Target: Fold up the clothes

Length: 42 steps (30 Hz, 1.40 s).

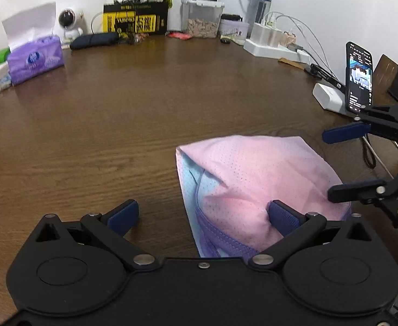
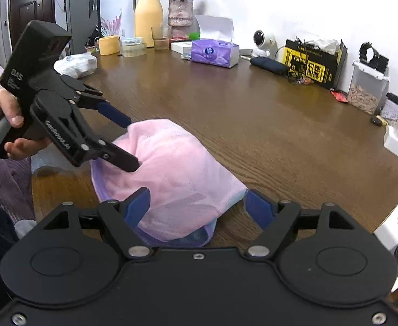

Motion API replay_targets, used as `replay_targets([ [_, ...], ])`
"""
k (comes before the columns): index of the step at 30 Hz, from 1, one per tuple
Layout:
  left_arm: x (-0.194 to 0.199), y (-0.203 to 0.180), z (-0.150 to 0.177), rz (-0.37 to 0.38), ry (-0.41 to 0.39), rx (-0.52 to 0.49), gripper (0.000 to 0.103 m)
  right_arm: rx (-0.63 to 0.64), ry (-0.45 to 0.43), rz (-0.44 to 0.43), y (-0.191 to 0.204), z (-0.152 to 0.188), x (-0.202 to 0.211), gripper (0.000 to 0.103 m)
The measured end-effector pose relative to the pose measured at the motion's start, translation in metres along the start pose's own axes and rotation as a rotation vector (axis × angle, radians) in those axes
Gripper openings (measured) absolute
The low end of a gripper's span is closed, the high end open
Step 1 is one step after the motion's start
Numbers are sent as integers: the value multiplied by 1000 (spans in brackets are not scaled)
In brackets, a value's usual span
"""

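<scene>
Pink mesh garment [image 1: 256, 184], doubled into a compact bundle, is seen by the left wrist near the desk's [image 1: 144, 103] front edge; left gripper [image 1: 203, 214] is spread, one finger laid on the cloth. Right wrist view: right gripper [image 2: 199, 206] is spread astride the bundle's near end, nothing pinched.

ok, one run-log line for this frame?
task: fold clothes | pink mesh garment bunched on brown wooden table | left gripper open, straddling its edge | right gripper open over it

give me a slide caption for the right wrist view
Both open grippers at a folded pink garment on a wooden table.
</scene>
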State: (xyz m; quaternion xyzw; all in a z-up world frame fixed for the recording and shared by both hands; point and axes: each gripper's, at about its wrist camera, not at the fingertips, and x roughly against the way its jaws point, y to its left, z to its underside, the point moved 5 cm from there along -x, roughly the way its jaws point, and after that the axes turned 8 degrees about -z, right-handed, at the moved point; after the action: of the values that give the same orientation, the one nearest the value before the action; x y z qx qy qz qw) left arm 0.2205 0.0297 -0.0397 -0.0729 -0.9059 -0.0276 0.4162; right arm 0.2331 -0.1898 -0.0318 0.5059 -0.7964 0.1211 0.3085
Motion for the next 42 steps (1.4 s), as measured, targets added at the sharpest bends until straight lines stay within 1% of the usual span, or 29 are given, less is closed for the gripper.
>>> replay_targets([
  [5,-2,-9,1,21,8,-44,100,-20,40,-31,-2,7,-11,82],
  [6,-1,-12,1,30,6,-55,96,-19,53,-49,-1,9,-14,82],
  [7,0,-14,1,44,3,-62,90,-17,57,-67,1,11,-16,82],
  [8,1,-16,1,58,0,-68,86,-16,53,-79,2,12,-16,81],
  [10,4,-20,1,85,-5,-81,69,-13,46,-101,5,13,-16,76],
  [11,5,-23,1,99,-8,-87,64,-8,45,-113,6,13,-16,71],
  [12,6,-25,1,113,-11,-93,53,-4,43,-124,8,13,-15,65],
  [13,7,-26,1,131,-13,-92,40,-2,42,-130,9,13,-15,63],
  [14,7,-27,1,158,-10,-75,34,-1,41,-133,10,13,-15,57],
  [15,7,-28,1,178,-10,-60,30,3,36,-148,12,14,-14,47],
  [16,6,-29,1,180,-15,-51,25,8,28,-160,15,14,-12,42],
  [17,5,-31,2,179,-23,-48,23,15,21,-166,17,15,-11,31],
  [18,6,-31,0,178,-28,-48,20,21,14,-171,19,15,-10,25],
  [19,7,-32,-2,177,-32,-52,18,28,10,-172,20,15,-9,21],
  [21,10,-34,-7,177,-43,-64,17,36,5,-167,18,13,-6,16],
  [22,13,-35,-10,177,-51,-70,16,42,-2,-162,17,10,-2,15],
  [24,18,-37,-18,177,-73,-90,16,53,-23,-150,15,2,5,15],
  [29,41,-46,-47,155,-174,-171,16,111,-65,-99,14,-26,30,15],
  [32,50,-48,-61,145,-202,-209,16,142,-63,-80,12,-43,39,15],
  [34,59,-41,-73,133,-227,-233,16,171,-59,-72,13,-60,42,15],
  [35,63,-35,-76,125,-236,-241,16,185,-56,-70,13,-69,42,15],
  [37,72,-19,-84,100,-255,-249,16,234,-51,-58,15,-98,34,15],
  [39,88,16,-98,39,-283,-227,16,277,-60,-66,17,-125,23,15],
  [40,92,24,-101,27,-290,-225,16,304,-76,-80,20,-144,12,15],
  [42,103,62,-112,-40,-314,-236,16,336,-102,-113,25,-178,-12,15],
])
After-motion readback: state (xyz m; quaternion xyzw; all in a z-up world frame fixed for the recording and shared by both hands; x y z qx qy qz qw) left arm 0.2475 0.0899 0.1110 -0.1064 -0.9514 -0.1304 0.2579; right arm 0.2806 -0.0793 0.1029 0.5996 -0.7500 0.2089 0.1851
